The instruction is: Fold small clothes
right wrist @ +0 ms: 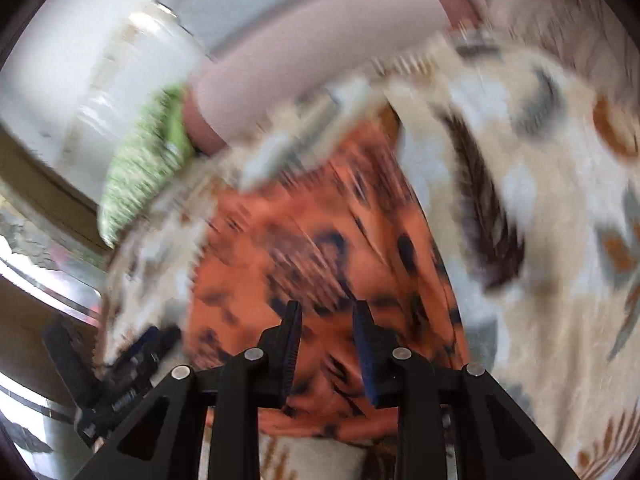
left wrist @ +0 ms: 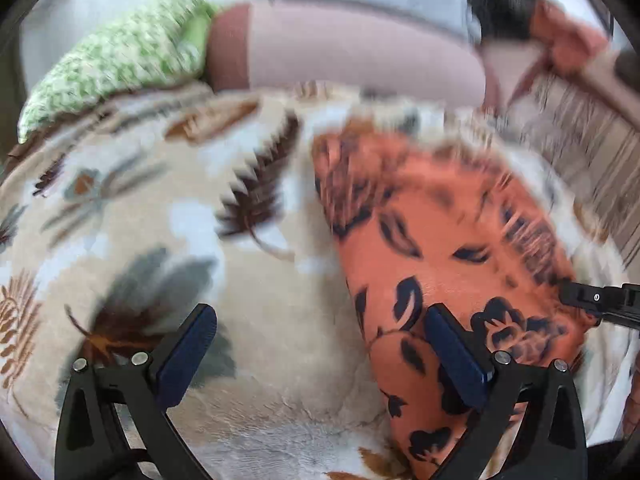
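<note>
An orange garment (left wrist: 440,240) with a dark flower print lies spread on a cream leaf-patterned blanket (left wrist: 200,200). My left gripper (left wrist: 326,332) hovers open and wide over the garment's left edge; its right finger (left wrist: 452,356) is above the orange cloth and its left finger (left wrist: 192,352) above the blanket. My right gripper (left wrist: 600,302) pokes in at the garment's right edge. In the right wrist view the right gripper (right wrist: 328,320) is over the garment (right wrist: 320,240), jaws narrowly apart, with cloth seen behind the gap and nothing pinched. Both views are blurred.
A green patterned pillow (left wrist: 120,60) and a long pink bolster (left wrist: 340,52) lie along the blanket's far side. Striped fabric (left wrist: 580,140) and a dark and orange heap (left wrist: 540,20) sit at the far right. A pale wall (right wrist: 80,40) stands behind the pillow (right wrist: 140,168).
</note>
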{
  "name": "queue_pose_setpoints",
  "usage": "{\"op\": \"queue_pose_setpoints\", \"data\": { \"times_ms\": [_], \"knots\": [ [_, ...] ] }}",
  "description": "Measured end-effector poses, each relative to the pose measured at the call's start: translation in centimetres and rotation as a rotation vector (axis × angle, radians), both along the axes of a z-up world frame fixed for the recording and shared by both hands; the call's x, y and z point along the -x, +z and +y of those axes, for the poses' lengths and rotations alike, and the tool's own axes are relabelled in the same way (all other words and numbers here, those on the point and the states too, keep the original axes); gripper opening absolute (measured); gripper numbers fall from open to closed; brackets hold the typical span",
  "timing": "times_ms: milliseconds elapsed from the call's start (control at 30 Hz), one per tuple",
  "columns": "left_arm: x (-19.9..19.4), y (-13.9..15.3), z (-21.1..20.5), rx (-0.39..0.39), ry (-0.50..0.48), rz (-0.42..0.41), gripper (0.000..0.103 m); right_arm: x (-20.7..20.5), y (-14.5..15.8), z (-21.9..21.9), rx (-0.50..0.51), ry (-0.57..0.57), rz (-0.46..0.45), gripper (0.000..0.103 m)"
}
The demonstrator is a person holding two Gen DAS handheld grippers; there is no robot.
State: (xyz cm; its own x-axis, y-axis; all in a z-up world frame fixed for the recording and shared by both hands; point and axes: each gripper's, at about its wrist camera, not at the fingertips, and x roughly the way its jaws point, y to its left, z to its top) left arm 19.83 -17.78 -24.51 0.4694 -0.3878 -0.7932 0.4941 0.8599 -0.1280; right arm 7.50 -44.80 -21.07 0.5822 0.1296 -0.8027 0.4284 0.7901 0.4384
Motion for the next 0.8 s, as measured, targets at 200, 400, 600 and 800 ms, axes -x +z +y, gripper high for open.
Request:
{"op": "queue_pose_setpoints", "data": {
  "times_ms": [200, 400, 600, 800],
  "knots": [
    [-0.2, 1.1, 0.4, 0.007, 0.015, -0.008, 0.103, -0.7, 0.5, -0.4, -0.012, -0.018, -0.002, 0.031],
    [0.8, 2.0, -0.9, -0.084, -0.003, -0.136, 0.103, -4.6, 3.0, 0.2, 0.040, 0.000, -0.096, 0.031],
    [0.9, 1.9, -1.4, -0.113, -0.017, -0.166, 0.103, -8.9, -1.5, -0.1, 0.048, 0.007, -0.013, 0.032],
    [1.0, 1.8, -1.7, -0.112, -0.008, -0.170, 0.103, -8.8, -0.4, 2.2, 0.169, 0.078, -0.015, 0.032]
  ]
}}
